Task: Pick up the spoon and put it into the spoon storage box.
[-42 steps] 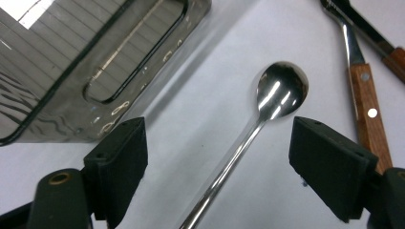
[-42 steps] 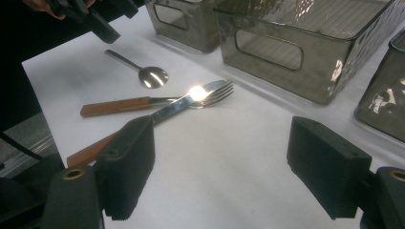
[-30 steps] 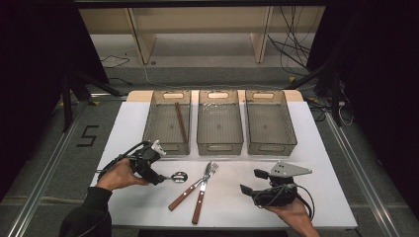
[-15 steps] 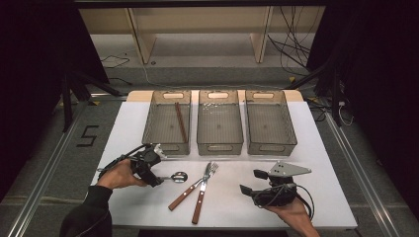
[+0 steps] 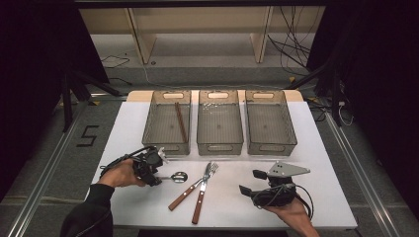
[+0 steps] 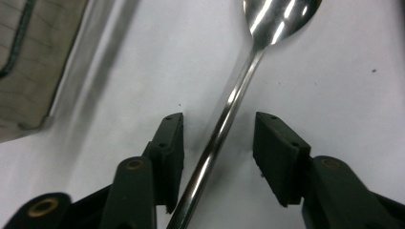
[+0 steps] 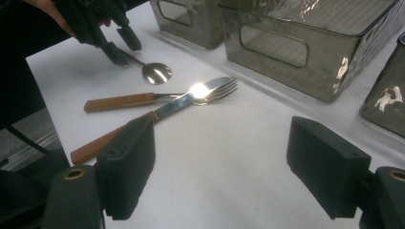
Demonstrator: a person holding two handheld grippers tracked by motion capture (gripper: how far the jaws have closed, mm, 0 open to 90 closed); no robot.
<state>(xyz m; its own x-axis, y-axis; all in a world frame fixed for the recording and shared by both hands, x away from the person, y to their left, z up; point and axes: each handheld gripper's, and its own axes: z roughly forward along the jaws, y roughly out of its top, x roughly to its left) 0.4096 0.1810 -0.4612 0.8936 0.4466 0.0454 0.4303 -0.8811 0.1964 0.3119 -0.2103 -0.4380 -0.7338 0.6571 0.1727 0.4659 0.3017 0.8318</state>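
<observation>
A metal spoon (image 5: 178,176) lies on the white table, bowl to the right. My left gripper (image 5: 157,173) is low at its handle end. In the left gripper view the spoon's handle (image 6: 229,105) runs between the pads (image 6: 172,143). The jaws have just been closing. Gaps remain on both sides of the handle, so my left gripper (image 6: 218,124) is open. My right gripper (image 5: 252,181) rests at the front right, open and empty (image 7: 222,143). Its camera looks across at the spoon (image 7: 155,71).
A wooden-handled fork (image 5: 190,190) and knife (image 5: 201,195) lie crossed between the grippers. Three clear grey bins stand side by side behind: left (image 5: 148,123) holding a brown stick (image 5: 181,122), middle (image 5: 220,146), right (image 5: 291,128). The table's front edge is close to both hands.
The left gripper's jaws have drawn closer together around the spoon handle, and the hand has hardly shifted. The right gripper and the cutlery have stayed put.
</observation>
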